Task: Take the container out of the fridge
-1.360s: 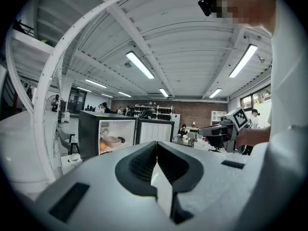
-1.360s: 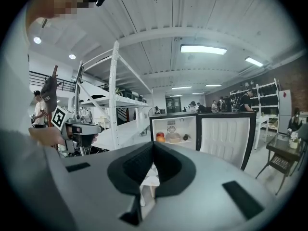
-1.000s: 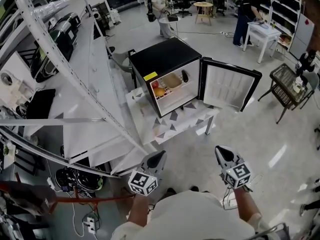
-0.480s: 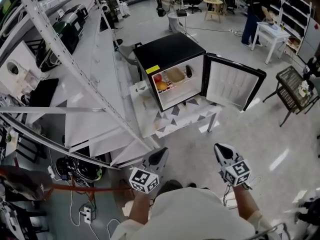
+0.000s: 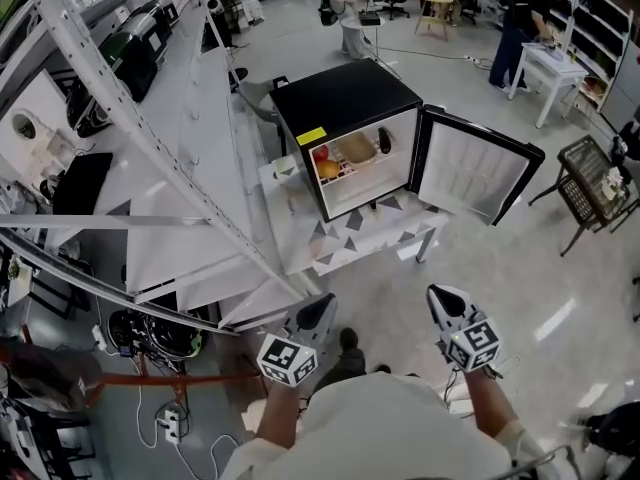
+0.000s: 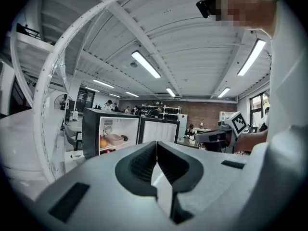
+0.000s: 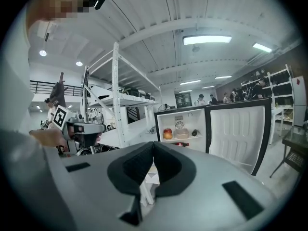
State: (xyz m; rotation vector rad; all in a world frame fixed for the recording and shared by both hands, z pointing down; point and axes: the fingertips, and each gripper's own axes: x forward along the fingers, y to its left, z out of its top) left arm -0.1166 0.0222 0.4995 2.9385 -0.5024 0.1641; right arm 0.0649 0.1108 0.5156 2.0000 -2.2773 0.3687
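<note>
A person is standing on a pale floor and holding both grippers out in front, level with each other and well short of a small black fridge (image 5: 345, 98). The fridge is sitting on a low white table (image 5: 400, 230) patterned with grey triangles, and its door (image 5: 478, 171) is hanging wide open to the right, showing a white inner lining. The container (image 5: 355, 149), a pale beige tub, is resting on the upper shelf inside the fridge, between a red and orange fruit (image 5: 322, 163) on its left and a small dark rounded thing (image 5: 385, 140) on its right. In the right gripper view a bottle (image 7: 185, 144) is lying on the level below that shelf. The left gripper (image 5: 322, 304) is pointing toward the fridge with its jaws pressed together at the tips and nothing between them. The right gripper (image 5: 440, 296) is pointing the same way, its jaws likewise closed and empty. Both are well apart from the fridge and the container. A tall white metal rack (image 5: 150, 148) is running along the left side, just beside the table. Further back, a standing person (image 5: 520, 18) is leaning over a white desk, and a dark wire cart (image 5: 585, 183) is standing off to the right.
</note>
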